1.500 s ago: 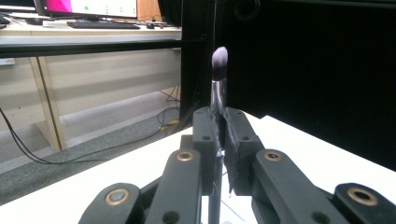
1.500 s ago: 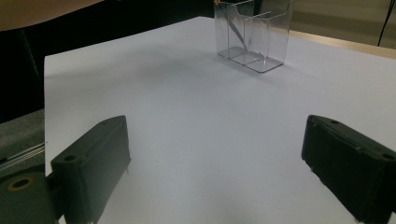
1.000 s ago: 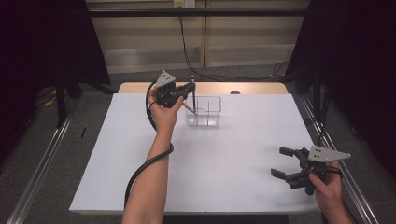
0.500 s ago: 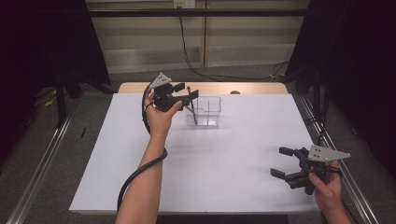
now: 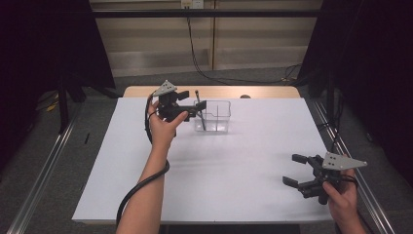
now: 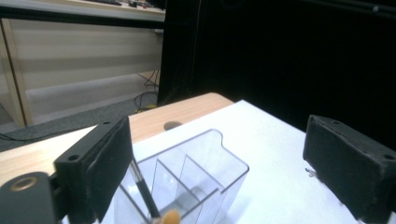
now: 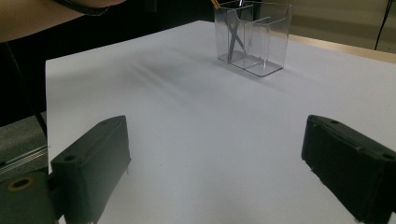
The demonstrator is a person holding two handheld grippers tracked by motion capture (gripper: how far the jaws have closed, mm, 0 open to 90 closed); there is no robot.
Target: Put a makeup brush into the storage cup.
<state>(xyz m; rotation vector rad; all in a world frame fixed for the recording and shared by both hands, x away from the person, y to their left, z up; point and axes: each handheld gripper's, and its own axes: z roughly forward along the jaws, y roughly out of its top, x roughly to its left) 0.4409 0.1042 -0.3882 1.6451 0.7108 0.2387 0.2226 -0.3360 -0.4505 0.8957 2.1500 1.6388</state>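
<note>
- Clear plastic holder (image 5: pixel 213 116) stands at the far side of the desk (image 5: pixel 234 195); a thin brush (image 5: pixel 199 110) leans inside its left compartment.
- Left tongs (image 5: pixel 196 104) have just been opening; the jaws now stand apart around the brush top, not pressing it.
- Risk: on pulling back, a jaw may catch the leaning brush and tip the light holder.
- Right tongs (image 5: pixel 295 169) wait apart, with nothing between them, well away.
- Left gripper view shows the brush (image 6: pixel 144 192) just beside the left jaw; the high view cannot show this gap.
</note>
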